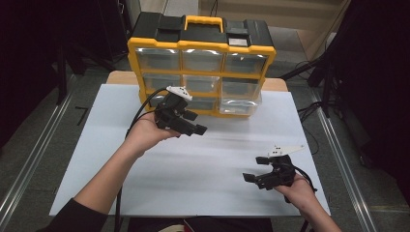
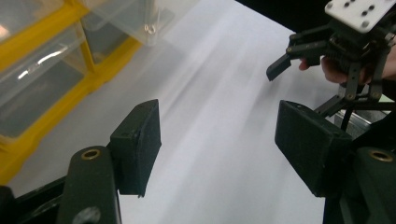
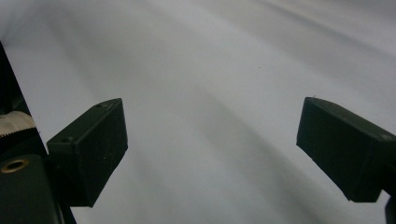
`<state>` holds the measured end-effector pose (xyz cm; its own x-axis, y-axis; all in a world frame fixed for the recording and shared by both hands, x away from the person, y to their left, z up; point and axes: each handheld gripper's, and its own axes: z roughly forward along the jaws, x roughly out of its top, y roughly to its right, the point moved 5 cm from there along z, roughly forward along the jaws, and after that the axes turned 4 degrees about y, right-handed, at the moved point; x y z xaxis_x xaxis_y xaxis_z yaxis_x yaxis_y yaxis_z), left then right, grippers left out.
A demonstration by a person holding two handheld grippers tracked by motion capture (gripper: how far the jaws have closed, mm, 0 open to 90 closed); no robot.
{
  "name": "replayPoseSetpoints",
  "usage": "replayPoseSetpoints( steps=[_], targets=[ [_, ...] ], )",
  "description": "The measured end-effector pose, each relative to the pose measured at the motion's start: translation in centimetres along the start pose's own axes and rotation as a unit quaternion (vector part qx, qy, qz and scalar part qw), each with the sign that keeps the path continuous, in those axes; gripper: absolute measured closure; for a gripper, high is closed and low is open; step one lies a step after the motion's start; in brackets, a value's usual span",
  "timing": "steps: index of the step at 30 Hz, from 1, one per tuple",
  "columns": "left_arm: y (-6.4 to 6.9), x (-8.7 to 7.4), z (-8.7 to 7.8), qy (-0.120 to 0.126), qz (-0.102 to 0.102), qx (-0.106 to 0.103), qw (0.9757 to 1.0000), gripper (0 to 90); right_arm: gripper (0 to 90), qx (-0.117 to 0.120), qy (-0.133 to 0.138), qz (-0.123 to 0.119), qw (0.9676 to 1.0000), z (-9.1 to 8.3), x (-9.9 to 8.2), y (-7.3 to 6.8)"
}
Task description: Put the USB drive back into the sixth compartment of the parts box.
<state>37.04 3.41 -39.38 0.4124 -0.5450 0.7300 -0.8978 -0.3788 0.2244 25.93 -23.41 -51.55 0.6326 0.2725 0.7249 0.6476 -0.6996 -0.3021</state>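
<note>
A yellow and black organizer with clear drawers stands at the back of the table; in the left gripper view it is the organizer at the upper left. My left gripper is held just in front of its lower drawers and points right. Its jaws are open with nothing between them, left gripper over the white sheet. My right gripper rests low at the front right and points left. It too is open and holds nothing, right gripper. The left gripper view shows the right gripper farther off.
A white sheet covers the table top. The organizer's bottom right drawer sticks out a little from the frame. Dark stands and cables flank the table on both sides.
</note>
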Motion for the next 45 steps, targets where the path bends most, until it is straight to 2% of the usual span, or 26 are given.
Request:
replayPoseSetpoints(
  steps=[13, 15, 20, 23, 34, 45],
  targets=[
    [-0.9, -4.2, 0.9, 0.002, -0.022, 0.005, 0.9997, 32.2, 7.3, -0.002, -0.001, 0.002, 1.0, 0.0, -0.1, 0.1],
    [-0.9, -4.8, 1.0, 0.002, -0.03, -0.002, 0.9996, 32.2, 7.3, -0.002, -0.001, 0.002, 1.0, 0.0, -0.1, 0.1],
    [-0.9, -6.3, 1.2, -0.006, -0.026, -0.002, 0.9996, 31.4, 7.4, -0.002, -0.001, 0.002, 1.0, 0.0, -0.1, 0.1],
    [-0.7, -6.9, 1.1, 0.002, -0.03, -0.004, 0.9995, 30.2, 7.3, -0.004, -0.001, 0.003, 1.0, 0.0, 0.0, 0.1],
    [-0.5, -10.1, 0.4, 0.007, -0.036, 0.02, 0.9991, 30.1, 7.3, -0.003, -0.001, 0.002, 1.0, -0.1, 0.0, 0.1],
    [-0.7, -12.4, -0.9, 0.011, -0.042, 0.04, 0.9983, 30.1, 7.3, -0.005, -0.002, 0.002, 1.0, 0.0, -0.1, 0.2]
  ],
)
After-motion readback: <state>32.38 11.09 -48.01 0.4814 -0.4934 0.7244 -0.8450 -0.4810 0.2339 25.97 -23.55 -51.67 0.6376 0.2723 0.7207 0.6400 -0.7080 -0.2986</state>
